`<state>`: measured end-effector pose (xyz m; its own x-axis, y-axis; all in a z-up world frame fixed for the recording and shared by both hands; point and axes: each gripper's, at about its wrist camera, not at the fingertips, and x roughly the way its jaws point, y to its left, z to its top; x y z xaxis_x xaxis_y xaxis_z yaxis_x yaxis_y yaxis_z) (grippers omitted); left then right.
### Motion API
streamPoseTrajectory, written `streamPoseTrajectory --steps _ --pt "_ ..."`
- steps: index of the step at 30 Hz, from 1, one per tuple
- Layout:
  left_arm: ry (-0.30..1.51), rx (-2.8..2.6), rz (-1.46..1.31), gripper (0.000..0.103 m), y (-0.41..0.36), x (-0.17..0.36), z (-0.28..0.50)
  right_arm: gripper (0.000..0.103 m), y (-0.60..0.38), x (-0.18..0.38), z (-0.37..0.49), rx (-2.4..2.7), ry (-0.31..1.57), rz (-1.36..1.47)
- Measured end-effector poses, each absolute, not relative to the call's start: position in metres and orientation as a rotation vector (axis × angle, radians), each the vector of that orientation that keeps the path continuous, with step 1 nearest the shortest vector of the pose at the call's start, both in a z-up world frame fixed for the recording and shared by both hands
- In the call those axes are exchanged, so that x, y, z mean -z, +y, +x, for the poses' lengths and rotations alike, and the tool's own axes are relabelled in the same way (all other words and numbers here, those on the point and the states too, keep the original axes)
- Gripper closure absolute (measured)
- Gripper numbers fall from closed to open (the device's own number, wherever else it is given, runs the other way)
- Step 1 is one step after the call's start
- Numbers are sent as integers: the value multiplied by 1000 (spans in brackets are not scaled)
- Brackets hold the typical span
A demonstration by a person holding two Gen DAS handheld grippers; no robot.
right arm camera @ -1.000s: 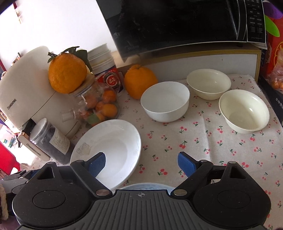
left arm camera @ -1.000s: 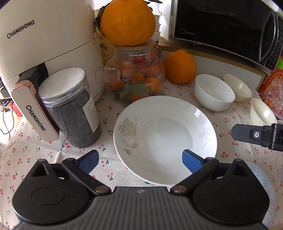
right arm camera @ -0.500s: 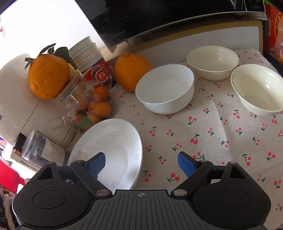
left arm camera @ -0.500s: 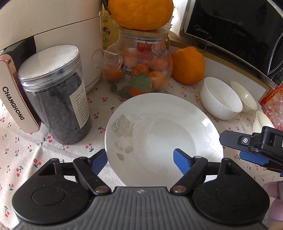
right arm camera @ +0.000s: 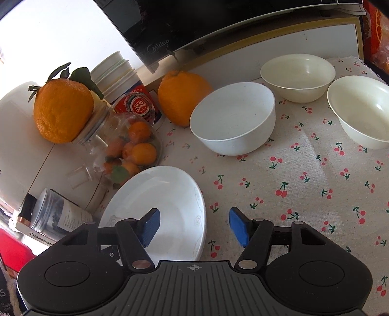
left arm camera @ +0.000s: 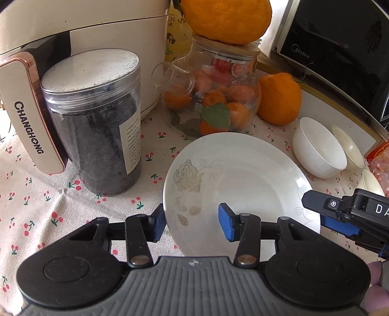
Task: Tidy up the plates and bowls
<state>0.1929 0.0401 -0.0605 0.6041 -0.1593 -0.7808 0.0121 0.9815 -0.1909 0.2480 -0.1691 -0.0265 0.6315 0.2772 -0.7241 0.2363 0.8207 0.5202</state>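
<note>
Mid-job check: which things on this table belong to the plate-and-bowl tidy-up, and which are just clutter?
Job items:
- white plate, left hand-held gripper straddling its near rim
- white bowl
- two cream bowls

Just lying about:
- dark-filled jar
- glass jar of small oranges, big orange on its lid
- loose orange
- air fryer
- microwave

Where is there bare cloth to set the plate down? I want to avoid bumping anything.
The widest free patch is the cherry-print cloth between the plate, the white bowl and the cream bowl at the right. A smaller strip lies before the dark jar. Around the glass jar and orange it is crowded.
</note>
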Motion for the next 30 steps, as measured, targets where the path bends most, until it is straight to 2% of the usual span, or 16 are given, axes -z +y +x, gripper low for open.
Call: streamPoseTrajectory --steps 5,12,30 --pt "920 77 -192 80 48 60 192 66 -162 32 252 -26 927 609" --pt "917 81 -212 86 52 58 192 80 -160 34 252 -8 936 600" --pt "876 151 -220 87 51 36 173 81 -169 -5 232 -38 870 554"
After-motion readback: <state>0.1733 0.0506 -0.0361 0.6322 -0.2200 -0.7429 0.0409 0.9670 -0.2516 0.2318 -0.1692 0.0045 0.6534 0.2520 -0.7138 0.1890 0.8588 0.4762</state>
